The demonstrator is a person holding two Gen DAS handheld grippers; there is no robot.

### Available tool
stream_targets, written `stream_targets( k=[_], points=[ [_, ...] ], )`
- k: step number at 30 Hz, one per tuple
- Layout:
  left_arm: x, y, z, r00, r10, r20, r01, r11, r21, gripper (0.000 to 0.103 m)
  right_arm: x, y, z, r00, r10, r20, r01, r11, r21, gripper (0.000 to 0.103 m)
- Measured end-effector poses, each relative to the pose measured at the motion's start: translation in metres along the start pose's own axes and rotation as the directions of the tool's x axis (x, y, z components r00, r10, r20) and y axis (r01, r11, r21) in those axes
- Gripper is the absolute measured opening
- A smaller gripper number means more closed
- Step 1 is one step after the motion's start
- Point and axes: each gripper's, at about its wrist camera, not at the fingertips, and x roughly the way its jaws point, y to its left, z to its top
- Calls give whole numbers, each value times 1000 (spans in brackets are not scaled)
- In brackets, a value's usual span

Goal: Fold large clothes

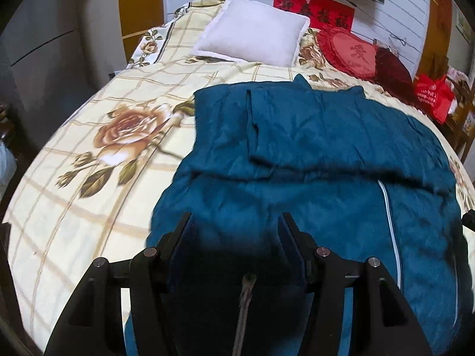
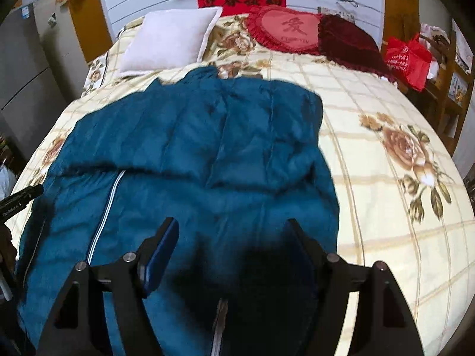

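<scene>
A large teal padded jacket (image 1: 311,154) lies spread on the bed, sleeves folded across its upper part, a white zipper (image 1: 392,231) running down its right side. It also shows in the right wrist view (image 2: 193,148) with the zipper (image 2: 104,207) at left. My left gripper (image 1: 236,222) is open, jaws wide apart, just above the jacket's near hem on its left part. My right gripper (image 2: 233,228) is open over the near hem on the jacket's right part. Neither holds any fabric.
The bed has a cream floral checked cover (image 1: 89,148). A white pillow (image 1: 252,32), a red heart cushion (image 1: 350,50) and a dark red cushion (image 1: 392,65) lie at the head. A red bag (image 2: 406,59) sits on a wooden shelf at right.
</scene>
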Motion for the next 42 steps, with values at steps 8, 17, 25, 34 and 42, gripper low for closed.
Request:
stream_targets(
  k=[8,17,25,34,42],
  points=[
    [-25,9,-33,1000,-1,-8,1,1000,0,74,-13,13,-44,999,1,-51,-3,1000,-30,77],
    [-32,13,-53,1000,2,-28,-2,1000,-10,74,-19,16,-70,997,-12,-76,10,1000,-29,77],
    [-26,15,-68,998,4,-62,-5,1000,-18,74,-10,8,-84,992,-46,-119,42,999,-34,77],
    [-22,17,-83,996,7,-88,-9,1000,-17,74,-9,-7,-98,988,-92,-127,90,996,-16,78],
    [-31,25,-91,994,-49,-100,43,998,-53,74,-42,-15,-109,994,-77,-82,79,996,31,79]
  ],
)
